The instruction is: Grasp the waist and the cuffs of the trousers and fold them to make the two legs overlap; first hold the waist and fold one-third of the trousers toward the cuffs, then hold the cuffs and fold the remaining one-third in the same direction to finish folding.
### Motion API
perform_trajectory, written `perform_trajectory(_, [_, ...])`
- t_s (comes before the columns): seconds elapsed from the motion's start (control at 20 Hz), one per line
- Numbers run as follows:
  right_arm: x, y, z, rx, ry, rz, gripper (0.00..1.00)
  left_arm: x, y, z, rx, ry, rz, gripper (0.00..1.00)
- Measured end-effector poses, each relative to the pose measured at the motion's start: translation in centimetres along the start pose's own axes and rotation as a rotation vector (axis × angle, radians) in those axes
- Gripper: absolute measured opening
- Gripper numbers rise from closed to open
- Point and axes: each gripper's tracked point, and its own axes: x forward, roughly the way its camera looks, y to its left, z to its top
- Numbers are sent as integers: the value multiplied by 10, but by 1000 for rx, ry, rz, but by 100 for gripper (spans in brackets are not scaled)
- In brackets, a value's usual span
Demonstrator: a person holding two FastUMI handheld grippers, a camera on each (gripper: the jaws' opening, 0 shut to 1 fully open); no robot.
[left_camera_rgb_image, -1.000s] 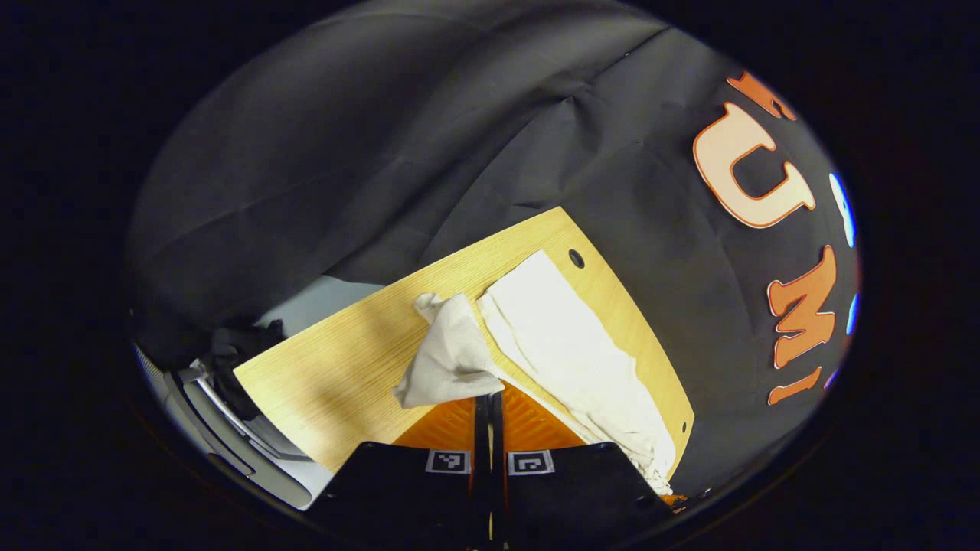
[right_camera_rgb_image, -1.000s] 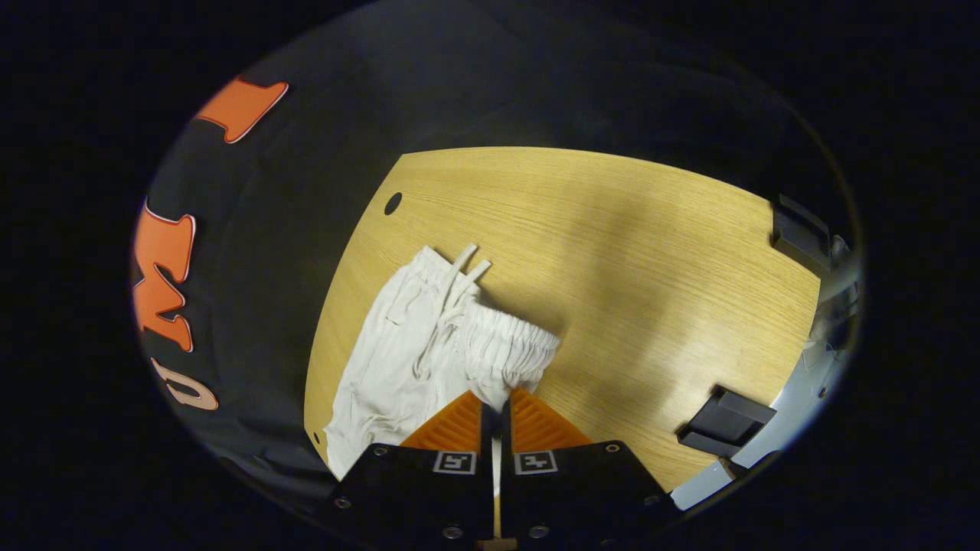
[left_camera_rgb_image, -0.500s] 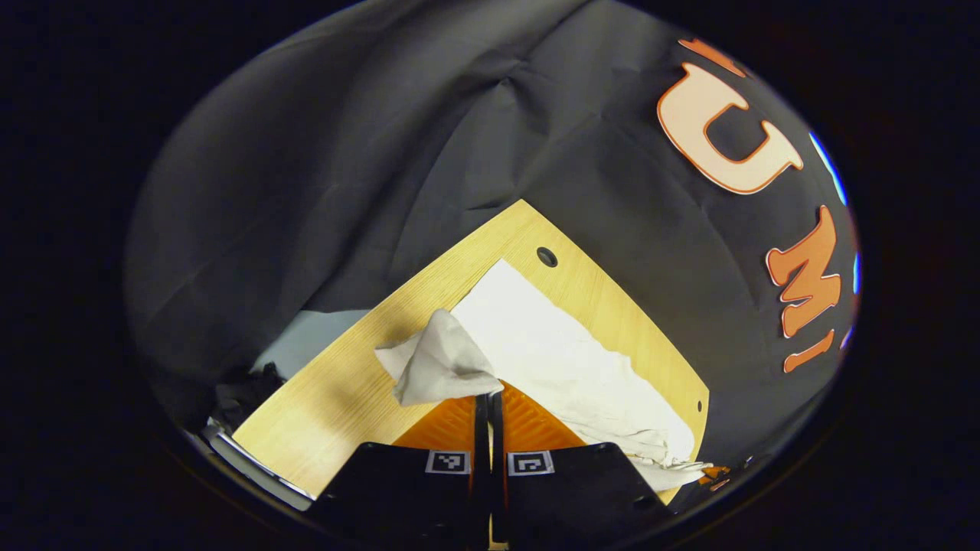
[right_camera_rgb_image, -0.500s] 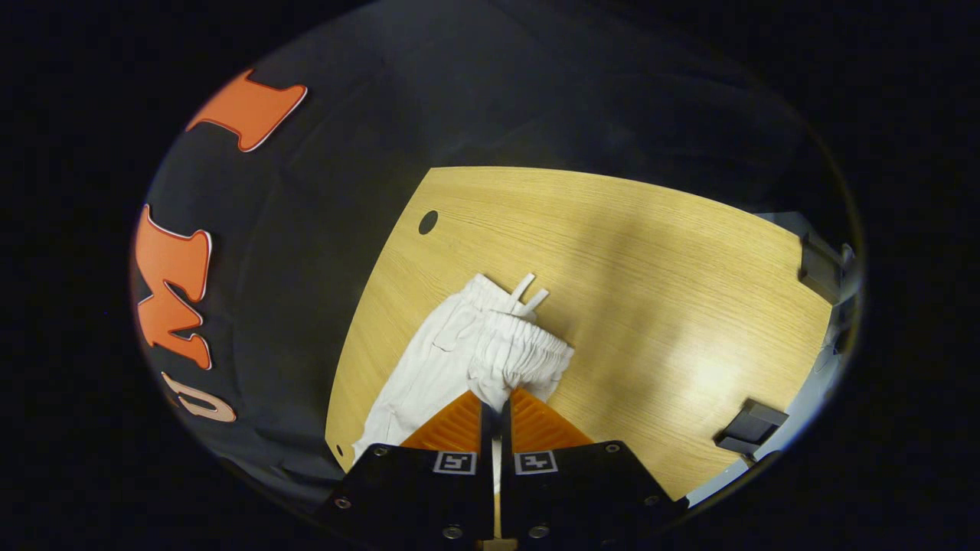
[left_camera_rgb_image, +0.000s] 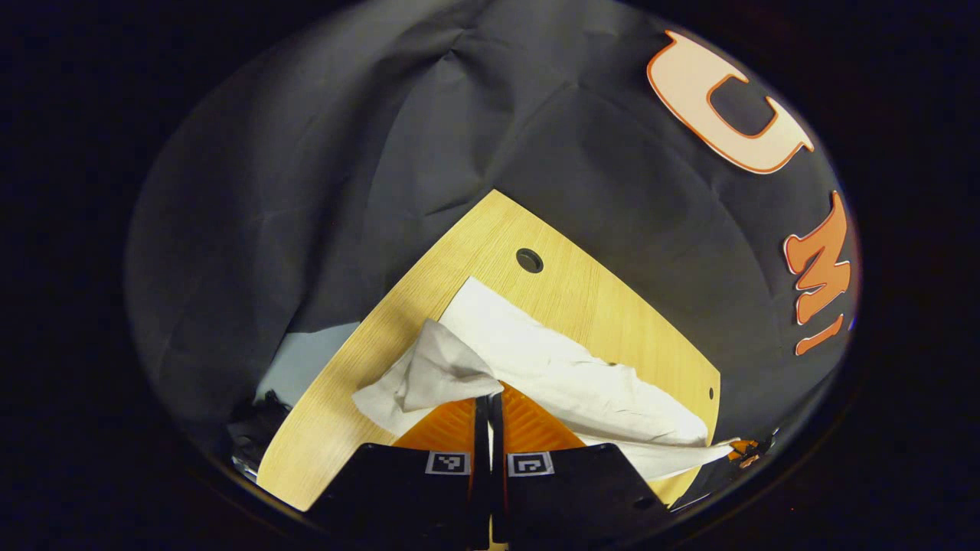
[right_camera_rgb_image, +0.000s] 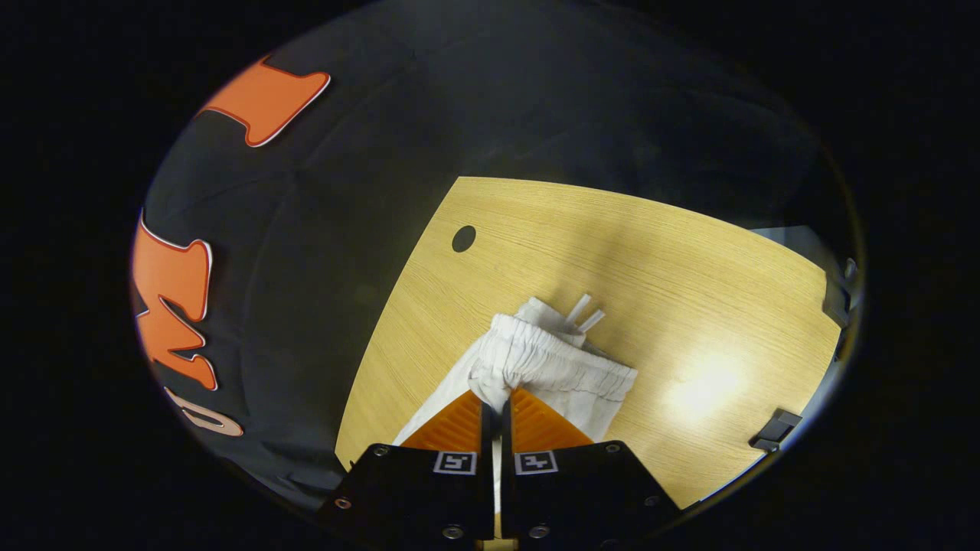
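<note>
White trousers (left_camera_rgb_image: 566, 375) lie on the wooden tabletop (left_camera_rgb_image: 612, 306), which is backed by the black cloth wall (left_camera_rgb_image: 383, 153). In the left gripper view, the left gripper (left_camera_rgb_image: 488, 398) has its fingers (left_camera_rgb_image: 448, 419) closed together on a lifted cuff (left_camera_rgb_image: 440, 367), the pinched cloth rising in a peak just above the fingertips while the other leg stretches flat from near the round hole (left_camera_rgb_image: 529, 260) in the tabletop toward the lower right edge. At that far end of the trousers, low on the right of this view, a small part of the other gripper (left_camera_rgb_image: 744, 448) appears at the stretched cloth; how its fingers stand cannot be told from here. In the right gripper view, the right gripper (right_camera_rgb_image: 496, 402) has its fingers (right_camera_rgb_image: 455, 421) pressed together on the gathered elastic waist (right_camera_rgb_image: 555, 363), which is bunched and raised just above the fingertips. This view alone shows the waist's drawstring ends (right_camera_rgb_image: 582, 312), lying on the wood just beyond the waistband on the side away from the gripper, with the round hole (right_camera_rgb_image: 463, 239) farther off to the upper left. A dark clamp (right_camera_rgb_image: 775, 440) sits on the tabletop edge at the lower right, well apart from the trousers, beyond a bright patch of reflected light on the wood.
</note>
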Motion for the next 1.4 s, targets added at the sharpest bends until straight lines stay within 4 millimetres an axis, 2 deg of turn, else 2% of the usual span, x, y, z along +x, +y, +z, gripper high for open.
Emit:
perform_trajectory(0.15, [16, 15, 7, 7, 8, -11, 4, 27, -7, 14, 31, 29, 15, 4])
perform_trajectory(0.45, [50, 34, 20, 21, 18, -23, 4, 65, -23, 38, 63, 72, 22, 5])
perform_trajectory(0.6, [60, 44, 24, 32, 15, -3, 4, 79, -30, 47, 95, 73, 40, 12])
perform_trajectory(0.65, [59, 46, 23, 33, 13, 8, 6, 81, -26, 48, 106, 65, 54, 25])
perform_trajectory(0.7, [59, 47, 21, 27, 15, 17, 9, 82, -27, 51, 107, 57, 53, 22])
perform_trajectory(0.8, [63, 50, 21, 3, 3, 22, 15, 77, -37, 54, 99, 41, 20, 44])
perform_trajectory(0.85, [65, 52, 22, -9, -1, 23, 25, 75, -38, 54, 103, 36, 13, 55])
perform_trajectory(0.9, [67, 55, 20, -23, -3, 24, 31, 69, -38, 55, 117, 41, 21, 66])
perform_trajectory(0.95, [67, 55, 20, -40, -10, 25, 43, 67, -38, 53, 130, 48, 30, 76])
perform_trajectory(1.05, [66, 54, 20, -73, -13, 21, 58, 56, -44, 47, 154, 87, 35, 98])
perform_trajectory(1.1, [62, 47, 20, -85, -12, 12, 72, 51, -47, 43, 171, 108, 34, 100])
perform_trajectory(1.2, [56, 35, 20, -116, -10, -22, 75, 40, -53, 33, 198, 155, 36, 99])
perform_trajectory(1.25, [54, 27, 20, -136, -8, -37, 70, 35, -57, 27, 204, 182, 41, 99])
perform_trajectory(1.3, [49, 18, 19, -152, -3, -56, 82, 29, -59, 19, 209, 208, 44, 100])
perform_trajectory(1.4, [45, 2, 17, -169, 7, -81, 85, 19, -60, 9, 249, 231, 73, 100])
